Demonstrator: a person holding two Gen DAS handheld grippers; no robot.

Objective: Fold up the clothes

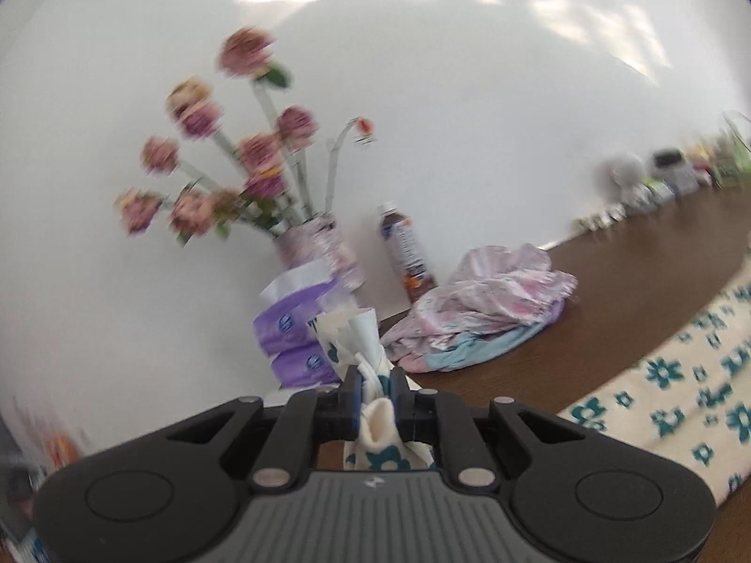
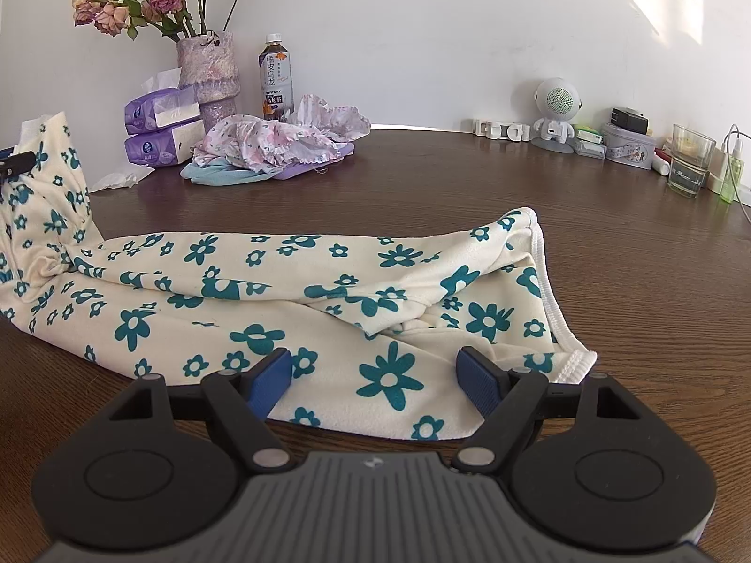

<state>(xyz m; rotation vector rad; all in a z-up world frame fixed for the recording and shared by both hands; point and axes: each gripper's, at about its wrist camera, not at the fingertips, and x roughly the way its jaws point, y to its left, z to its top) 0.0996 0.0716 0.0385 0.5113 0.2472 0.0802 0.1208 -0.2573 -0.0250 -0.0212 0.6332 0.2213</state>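
A cream garment with teal flowers (image 2: 291,291) lies stretched across the brown table (image 2: 469,178), its hemmed end at the right. My right gripper (image 2: 378,377) hovers open just above the garment's near edge, blue pads (image 2: 270,375) wide apart with nothing between them. My left gripper (image 1: 377,387) is shut on a bunched end of the same cream garment (image 1: 680,375), lifted off the table; that raised end shows at the far left of the right wrist view. The left wrist view is blurred.
At the back left stand a vase of pink roses (image 2: 209,70), purple tissue packs (image 2: 162,129), a tea bottle (image 2: 276,77) and a pile of pink and blue clothes (image 2: 277,145). A small white robot figure (image 2: 556,112), tins and a glass (image 2: 690,159) line the back right.
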